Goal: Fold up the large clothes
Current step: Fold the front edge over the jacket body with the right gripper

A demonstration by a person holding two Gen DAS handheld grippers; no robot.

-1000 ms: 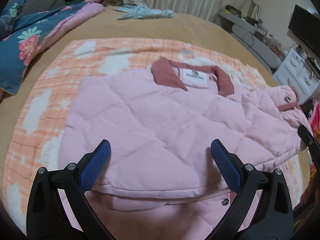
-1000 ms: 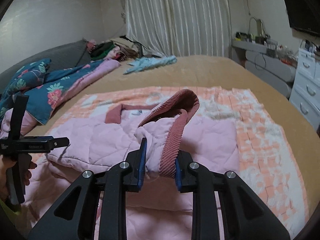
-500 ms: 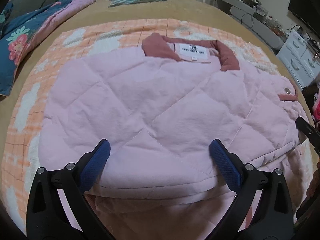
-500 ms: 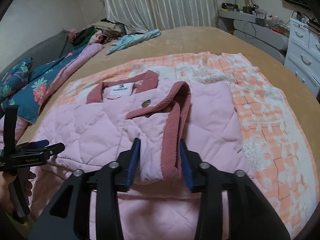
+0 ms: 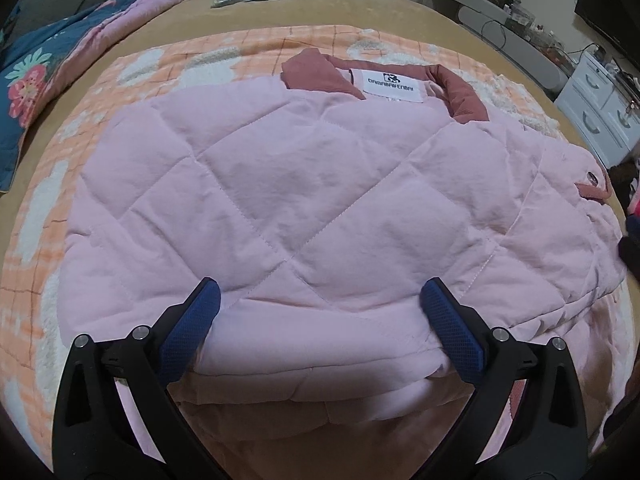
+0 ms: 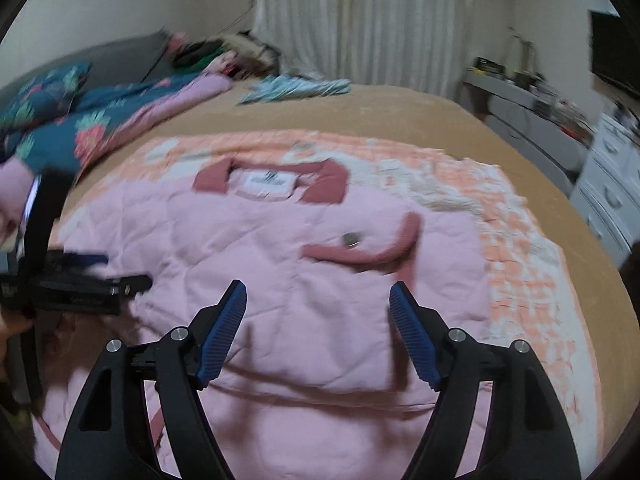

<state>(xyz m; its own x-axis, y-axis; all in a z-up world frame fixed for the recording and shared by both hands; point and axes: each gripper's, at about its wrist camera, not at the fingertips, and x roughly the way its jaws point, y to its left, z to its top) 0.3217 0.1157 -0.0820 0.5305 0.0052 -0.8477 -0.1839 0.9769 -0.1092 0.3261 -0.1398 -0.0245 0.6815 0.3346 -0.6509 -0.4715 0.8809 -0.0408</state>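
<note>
My left gripper (image 5: 320, 304) and right gripper (image 6: 318, 312) hover wide open, empty, over the jacket (image 5: 320, 200). It lies folded on the bed (image 6: 400, 108).

Dim indoor light; right view motion-blurred, fisheye edges.

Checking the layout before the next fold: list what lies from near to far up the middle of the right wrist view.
Right gripper → pink quilted jacket → its dusty-rose collar → orange-and-white checked blanket → tan bedspread → white curtain.
</note>
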